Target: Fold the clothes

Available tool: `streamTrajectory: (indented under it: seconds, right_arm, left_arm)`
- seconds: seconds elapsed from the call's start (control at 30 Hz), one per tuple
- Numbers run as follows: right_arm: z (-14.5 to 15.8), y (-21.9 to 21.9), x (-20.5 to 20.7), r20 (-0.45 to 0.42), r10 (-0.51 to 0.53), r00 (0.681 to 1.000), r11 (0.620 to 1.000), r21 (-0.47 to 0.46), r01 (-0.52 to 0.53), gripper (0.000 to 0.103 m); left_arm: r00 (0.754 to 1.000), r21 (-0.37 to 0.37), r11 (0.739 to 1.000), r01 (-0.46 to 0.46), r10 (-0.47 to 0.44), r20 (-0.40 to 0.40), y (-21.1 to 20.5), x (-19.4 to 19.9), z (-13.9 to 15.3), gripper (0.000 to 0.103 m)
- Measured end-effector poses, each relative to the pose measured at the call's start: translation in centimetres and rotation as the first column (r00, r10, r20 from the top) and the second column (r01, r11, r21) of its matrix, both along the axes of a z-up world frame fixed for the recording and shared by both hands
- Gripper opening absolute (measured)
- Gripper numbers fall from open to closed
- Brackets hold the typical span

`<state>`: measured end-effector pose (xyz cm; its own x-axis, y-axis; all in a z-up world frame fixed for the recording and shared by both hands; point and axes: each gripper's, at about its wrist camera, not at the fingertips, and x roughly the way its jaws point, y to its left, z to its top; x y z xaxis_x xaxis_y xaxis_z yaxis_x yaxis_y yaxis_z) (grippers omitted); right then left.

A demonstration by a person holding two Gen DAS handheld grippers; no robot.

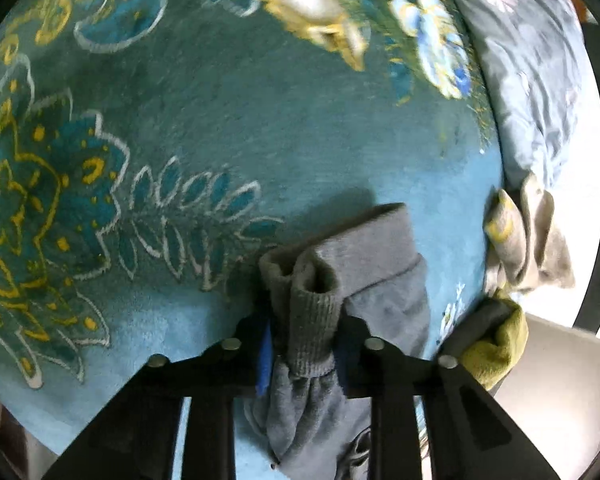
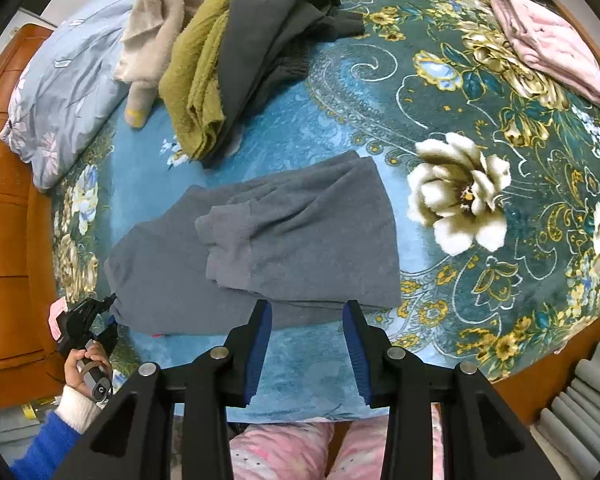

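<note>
Left gripper jaws clamp the grey garment's ribbed cuff; right gripper hovers wide open above the floral blanket.

Grey fleece garment, probably trousers though the view blurs its shape, lies partly folded on the floral blanket just ahead of the right tongs; its ribbed cuff end is bunched upright, pinched between the left tongs

Right claw open, hovering at near edge of grey garment on floral bed blanket; left claw pinches garment's left corner.
</note>
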<state>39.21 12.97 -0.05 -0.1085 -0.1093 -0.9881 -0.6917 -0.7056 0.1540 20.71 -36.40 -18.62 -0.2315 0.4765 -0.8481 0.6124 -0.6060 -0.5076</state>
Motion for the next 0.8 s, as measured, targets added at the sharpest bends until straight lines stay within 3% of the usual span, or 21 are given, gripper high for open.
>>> streamTrajectory:
  seconds: [0.17, 0.3, 0.37, 0.47, 0.57, 0.63, 0.8]
  right_arm:
    - [-0.1, 0.2, -0.4, -0.029, 0.013, 0.999, 1.000, -0.027, -0.014, 0.040]
    - [-0.1, 1.5, -0.5, -0.065, 0.011, 0.998, 0.999, -0.050, -0.014, 0.040]
    - [0.2, 2.5, -0.3, -0.095, 0.011, 0.995, 0.998, -0.063, -0.017, 0.040]
    - [0.6, 4.5, -0.1, -0.130, 0.021, 0.991, 0.997, -0.068, -0.030, 0.040]
    - [0.7, 7.1, 0.4, -0.157, 0.011, 0.988, 0.996, -0.085, -0.025, 0.040]
    - [0.7, 9.1, 1.1, -0.170, -0.015, 0.985, 0.996, -0.092, -0.001, 0.040]
    - [0.8, 14.0, 4.1, -0.209, -0.108, 0.972, 0.990, -0.112, 0.085, 0.040]
  left_arm:
    - [0.973, -0.124, 0.976, 0.178, -0.194, -0.123, 4.2, -0.6, 6.6, 0.019]
    - [0.899, -0.246, 0.918, 0.312, -0.369, -0.236, 10.3, -0.7, 13.0, 0.019]
    - [0.828, -0.327, 0.859, 0.393, -0.486, -0.280, 14.5, -0.1, 16.2, 0.018]
    - [0.688, -0.454, 0.734, 0.505, -0.660, -0.301, 22.0, 1.1, 20.2, 0.018]
    - [0.553, -0.506, 0.622, 0.598, -0.777, -0.301, 29.7, 3.6, 22.2, 0.018]
    - [0.467, -0.527, 0.531, 0.664, -0.845, -0.262, 35.3, 5.3, 22.0, 0.018]
    - [0.336, -0.506, 0.339, 0.793, -0.937, -0.101, 46.6, 9.8, 18.5, 0.018]
